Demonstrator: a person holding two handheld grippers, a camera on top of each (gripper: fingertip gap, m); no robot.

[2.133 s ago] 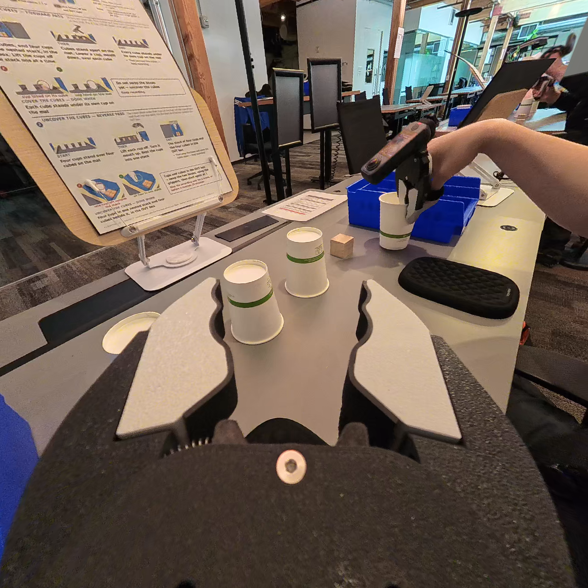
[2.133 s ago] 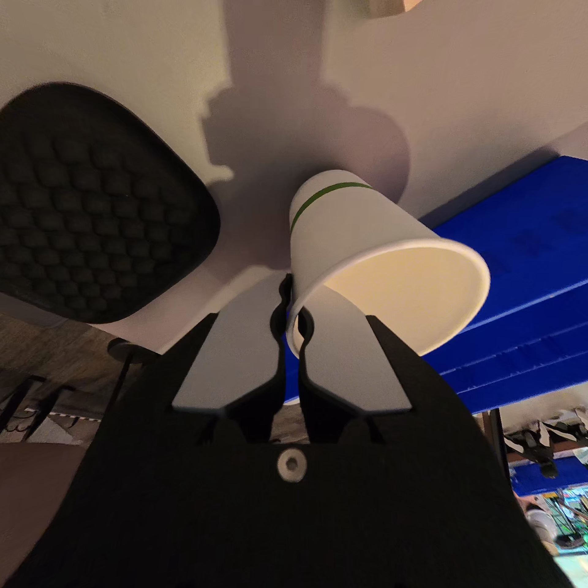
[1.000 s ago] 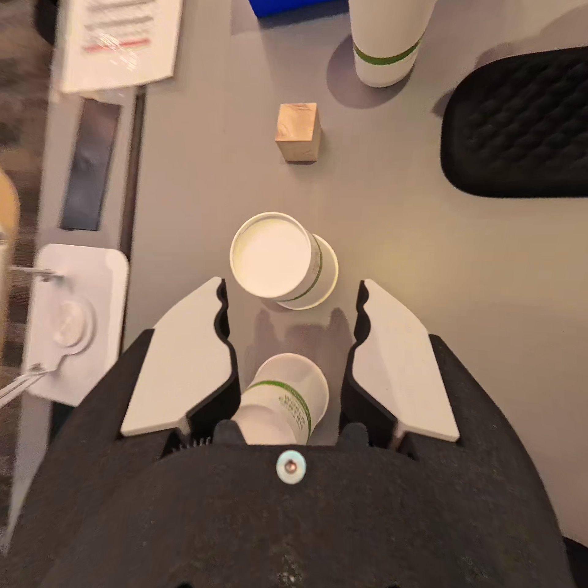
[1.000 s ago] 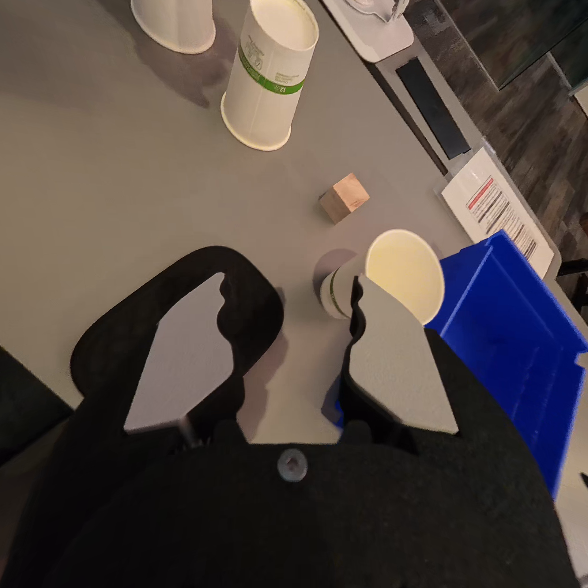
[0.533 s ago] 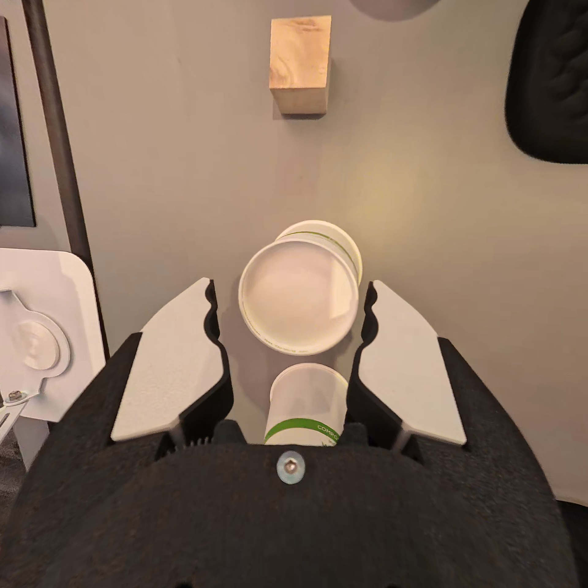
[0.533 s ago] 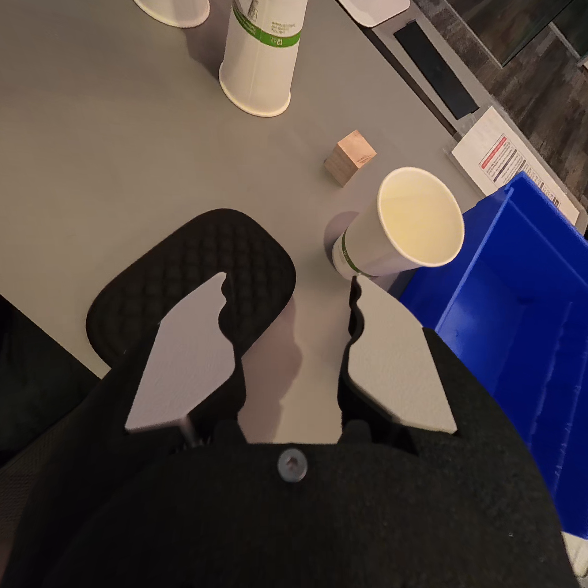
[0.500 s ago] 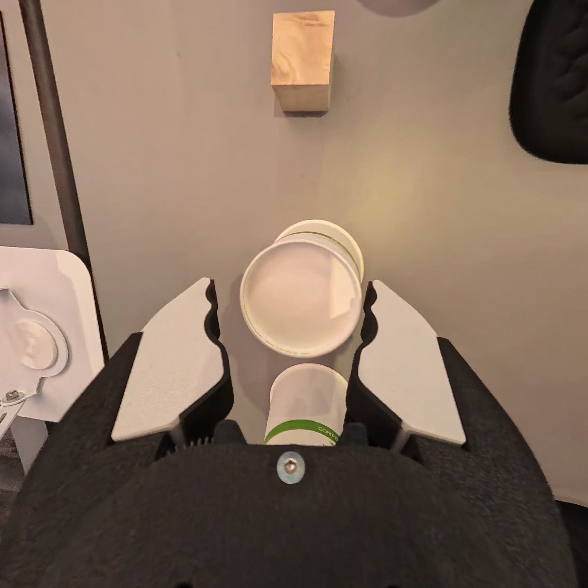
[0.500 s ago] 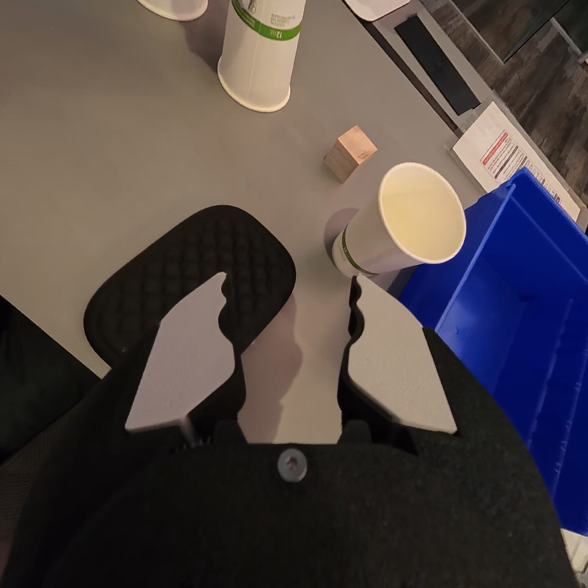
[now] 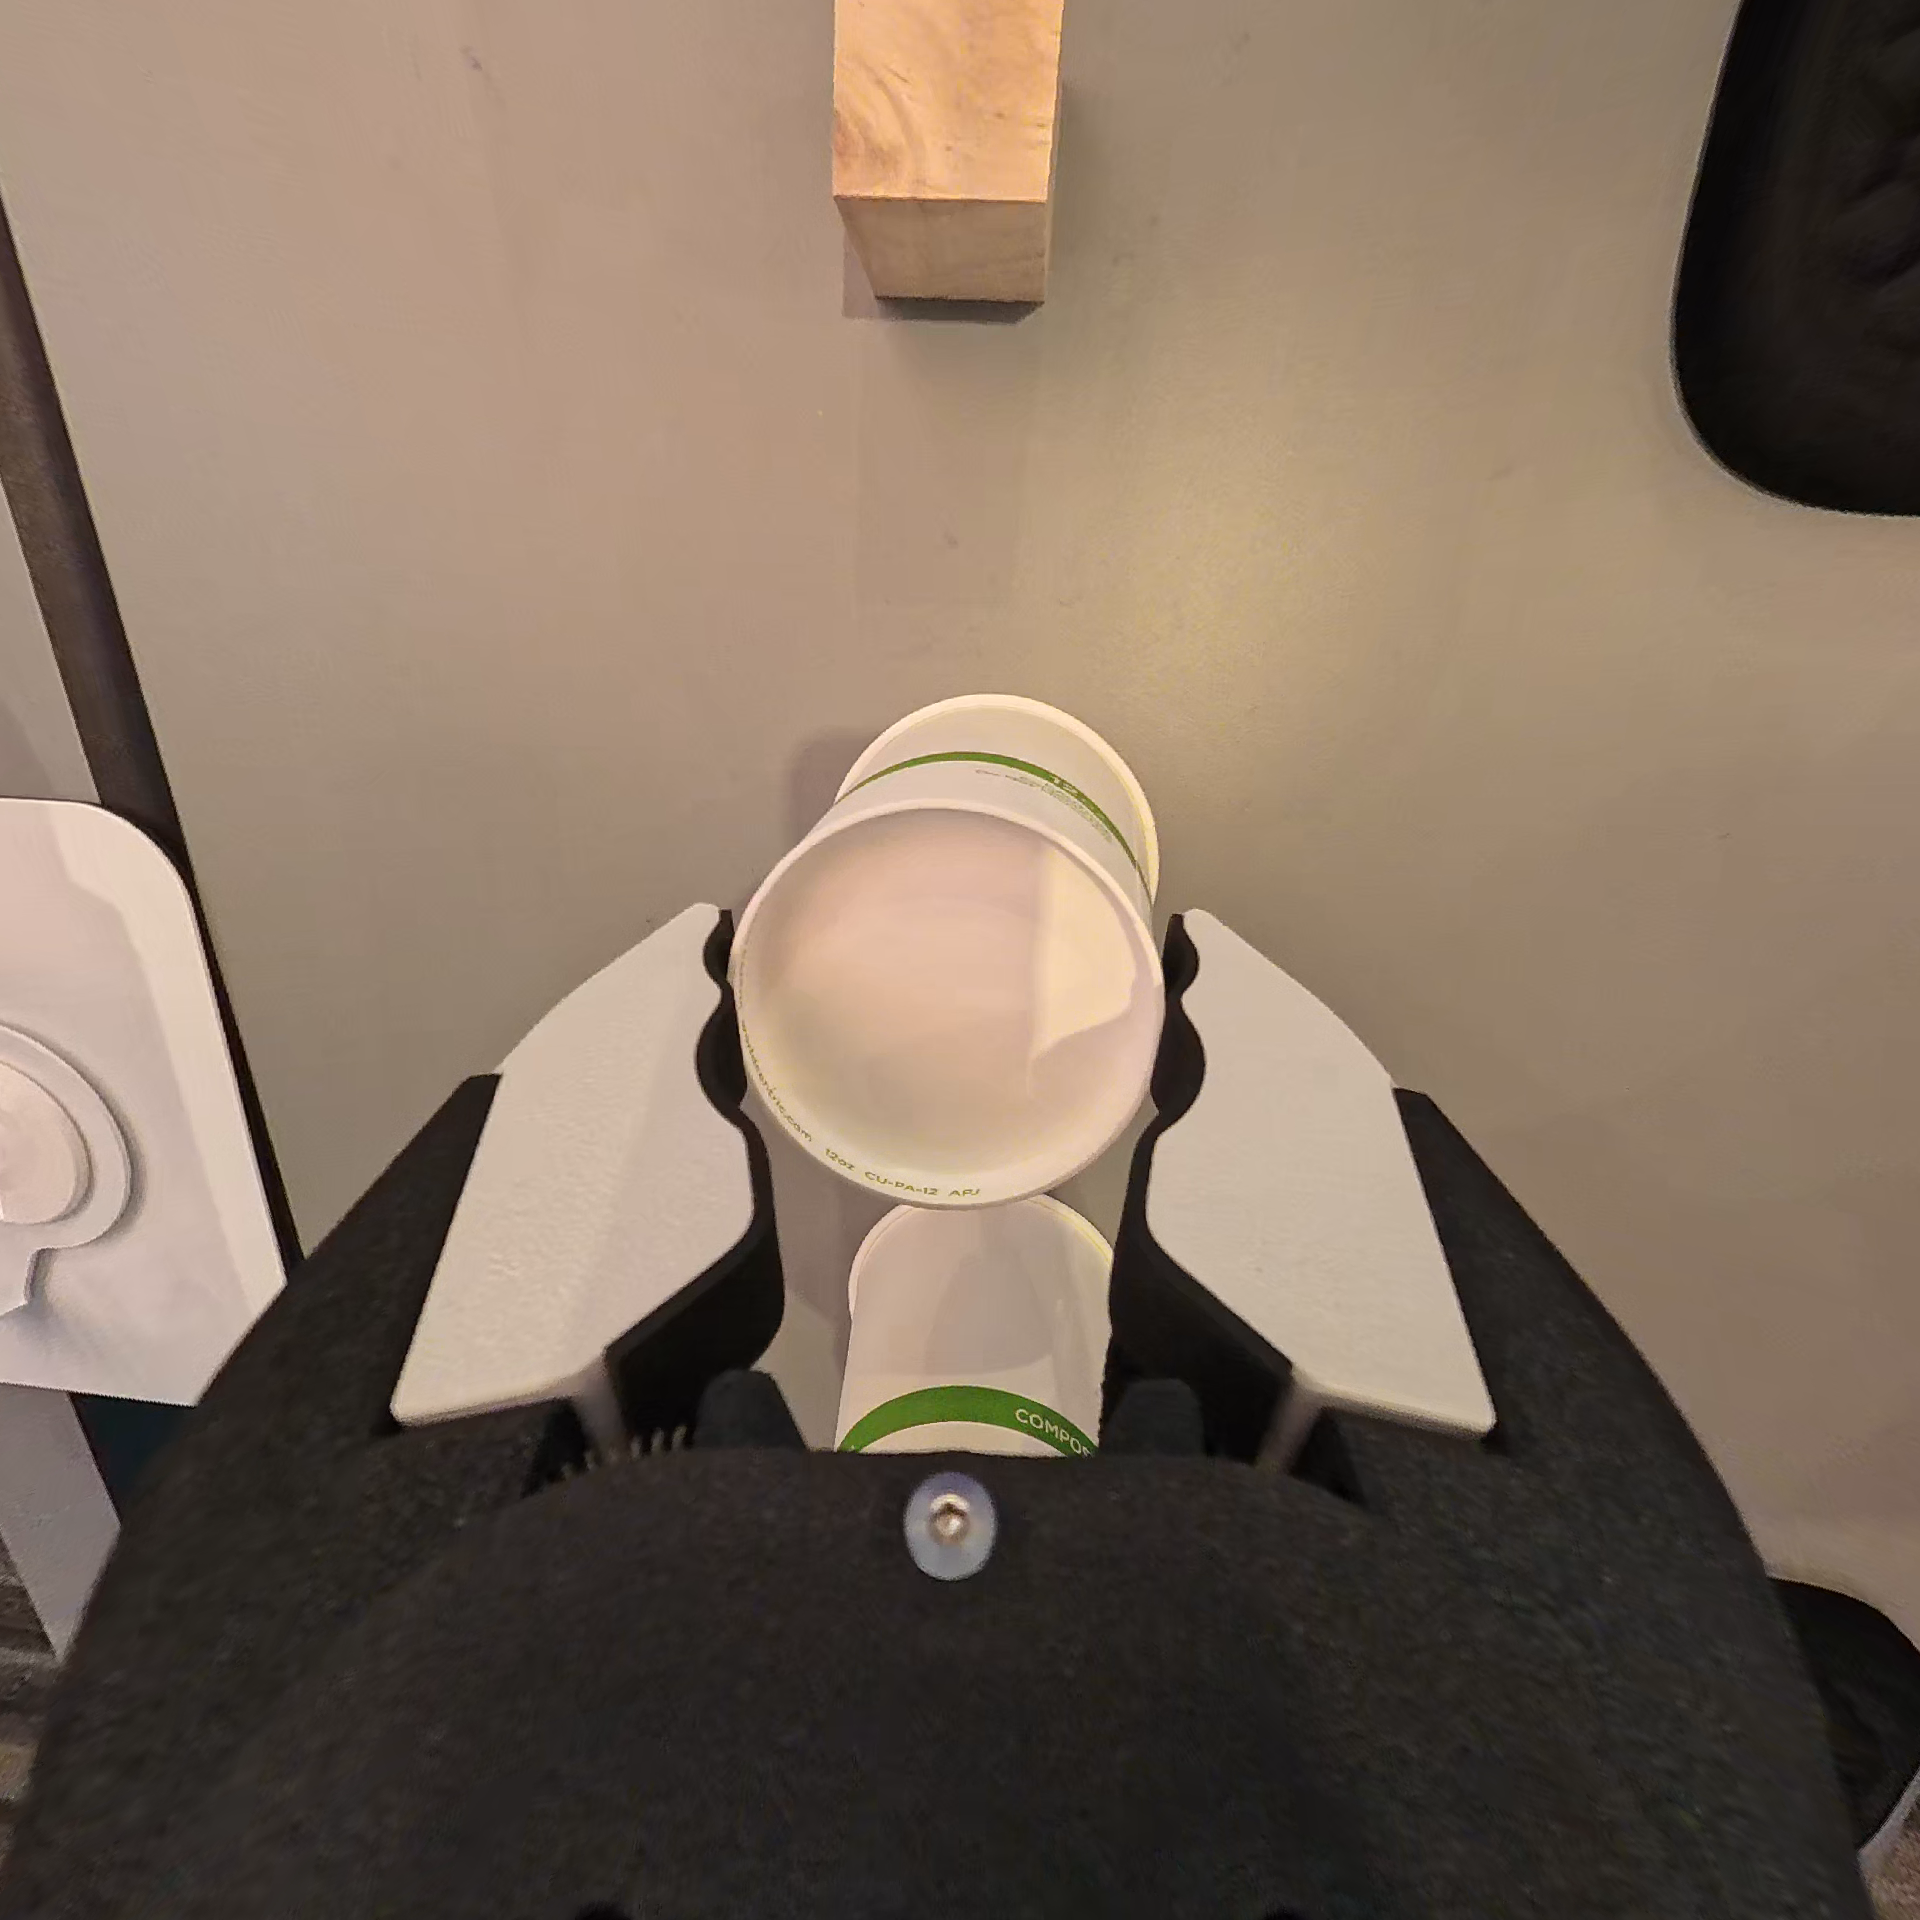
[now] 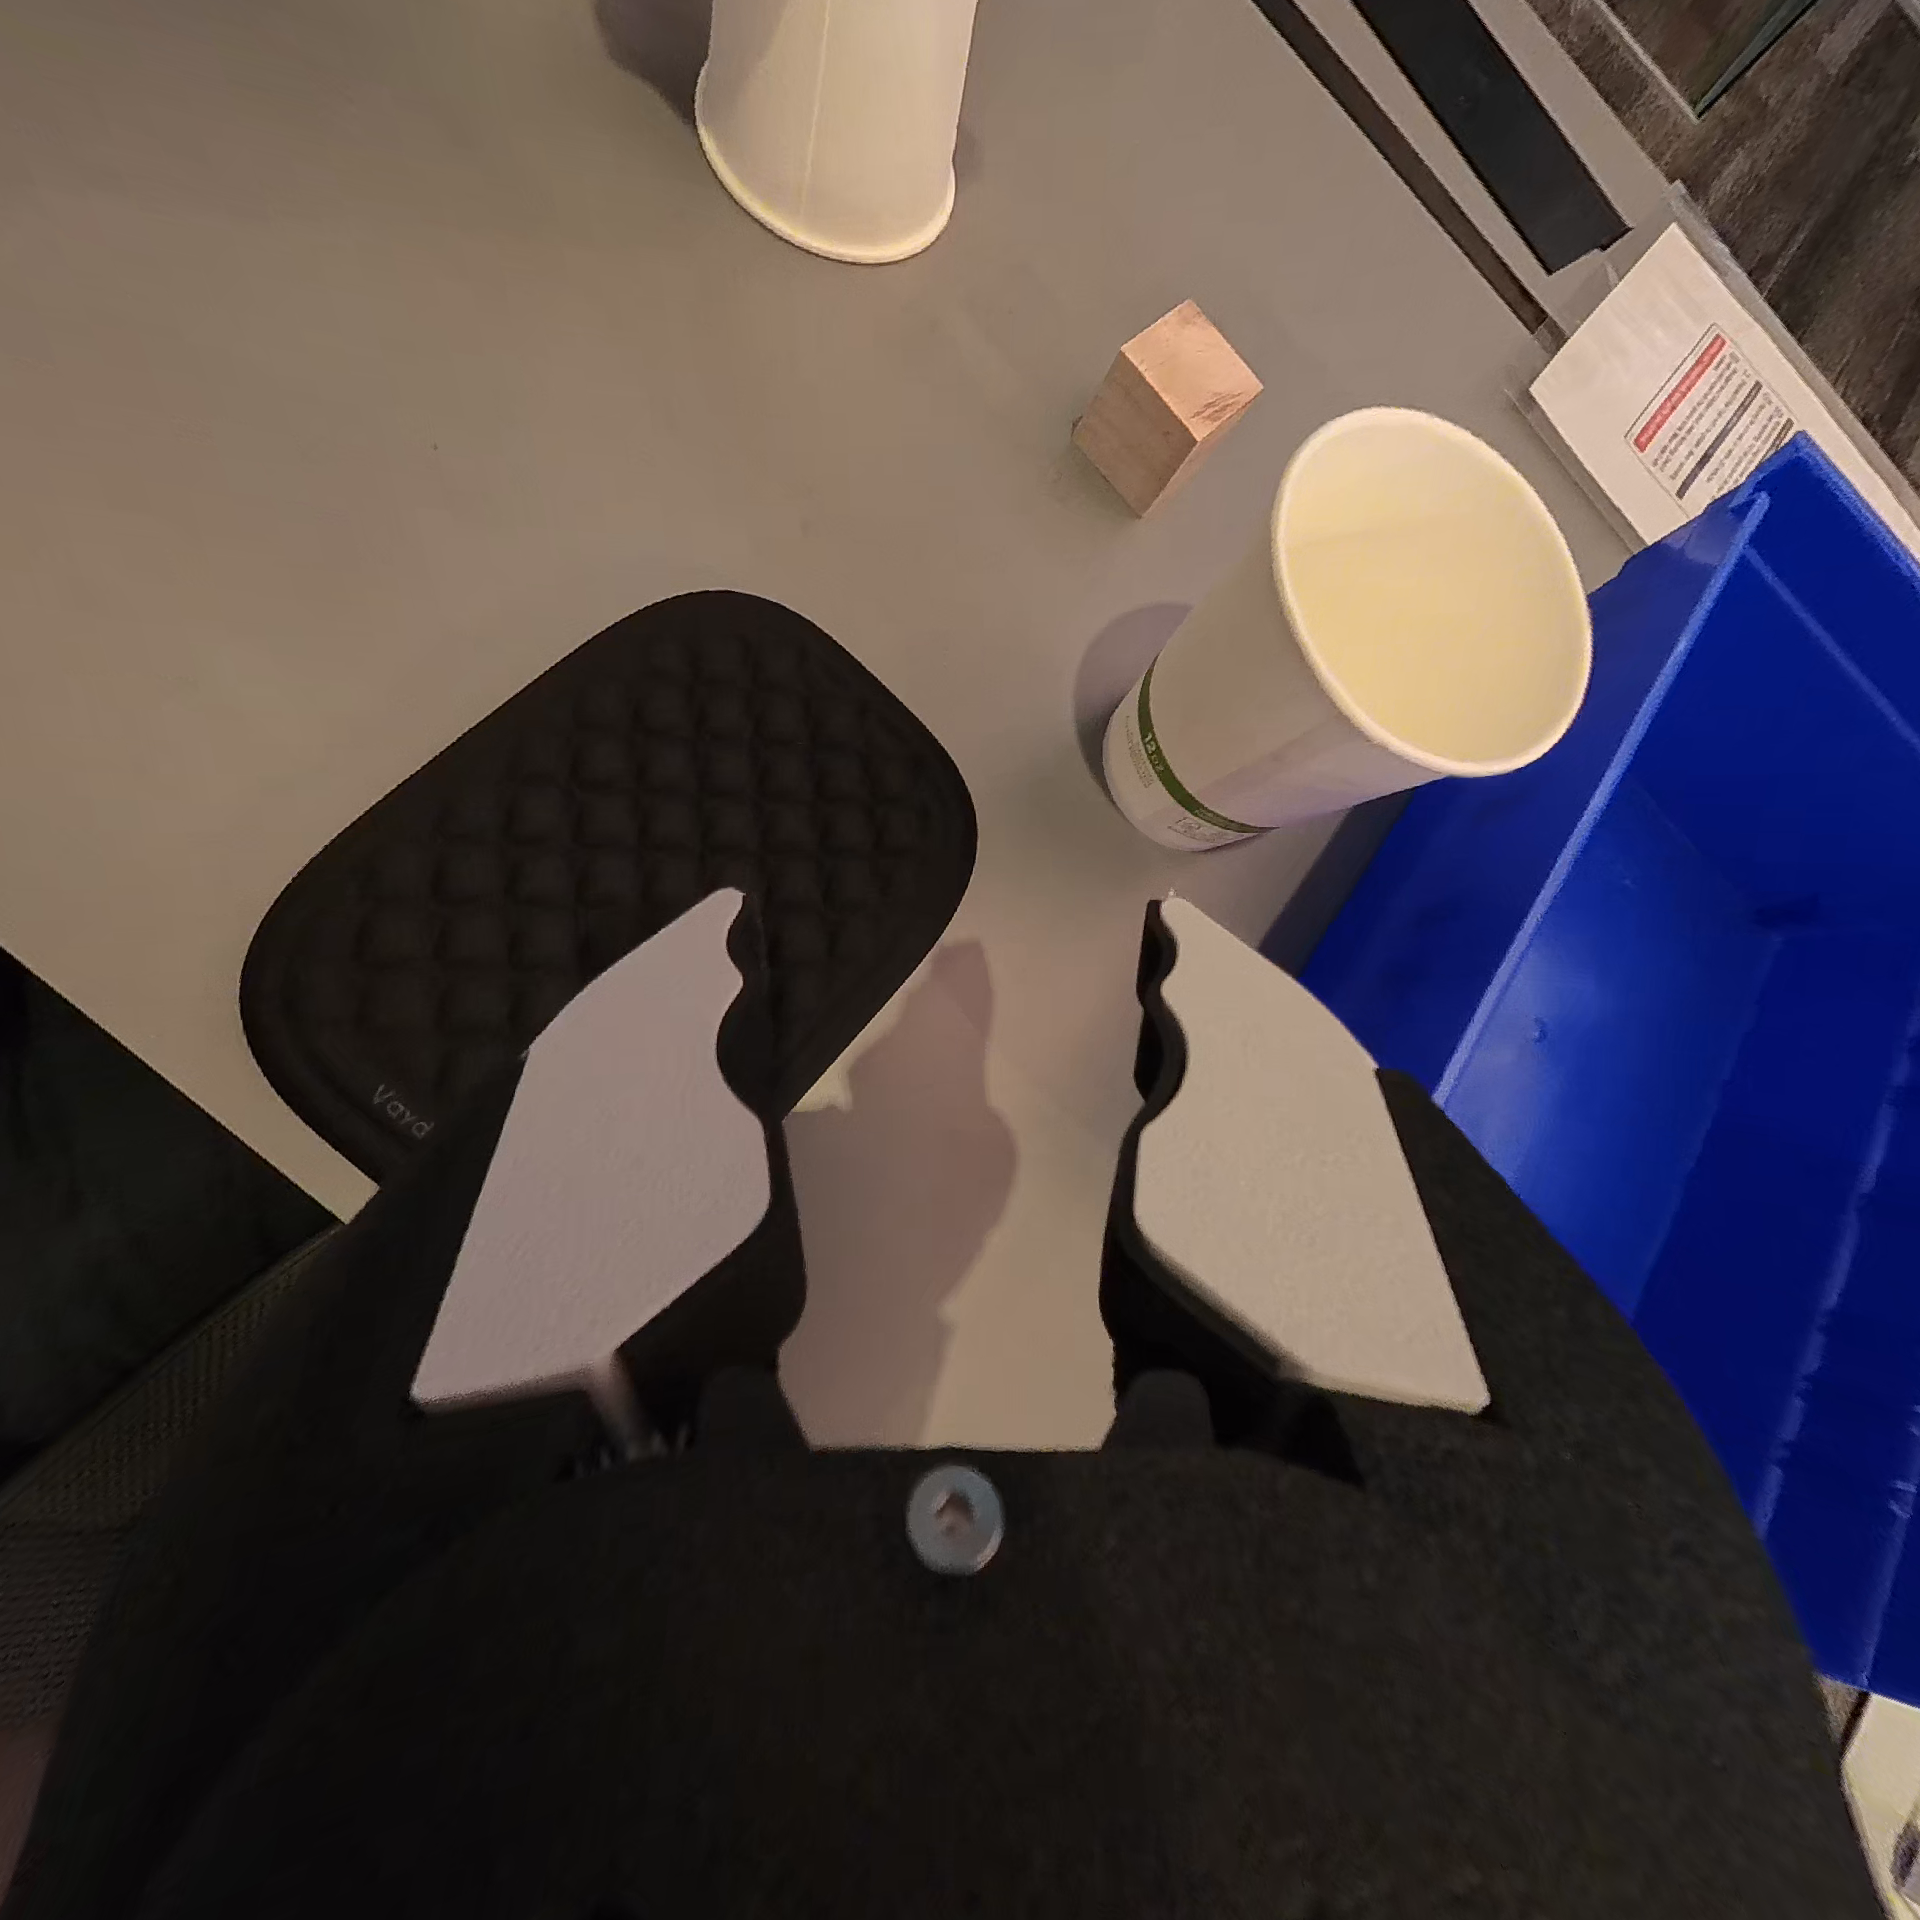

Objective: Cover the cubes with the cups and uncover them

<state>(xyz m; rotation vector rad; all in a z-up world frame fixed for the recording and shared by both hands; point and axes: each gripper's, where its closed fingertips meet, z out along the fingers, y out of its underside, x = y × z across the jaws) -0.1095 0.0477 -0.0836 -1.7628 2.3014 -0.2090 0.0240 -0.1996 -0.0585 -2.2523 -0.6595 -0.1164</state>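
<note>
In the left wrist view I look straight down on an upside-down white paper cup with a green band. My left gripper has its fingers pressed against both sides of the cup's base. A second upside-down cup stands under the gripper body. A bare wooden cube lies beyond. My right gripper is open and empty above the table. An upright cup stands to its front right, mouth up. The cube and an upside-down cup also show in the right wrist view.
A black quilted pad lies at the table's near edge, also in the left wrist view. A blue bin sits right of the upright cup. A paper sheet lies behind it. A white stand base is at the left.
My left gripper swung down over the two upside-down cups, came lower and closed onto the farther one. My right gripper let go of the upright cup and drew back, open.
</note>
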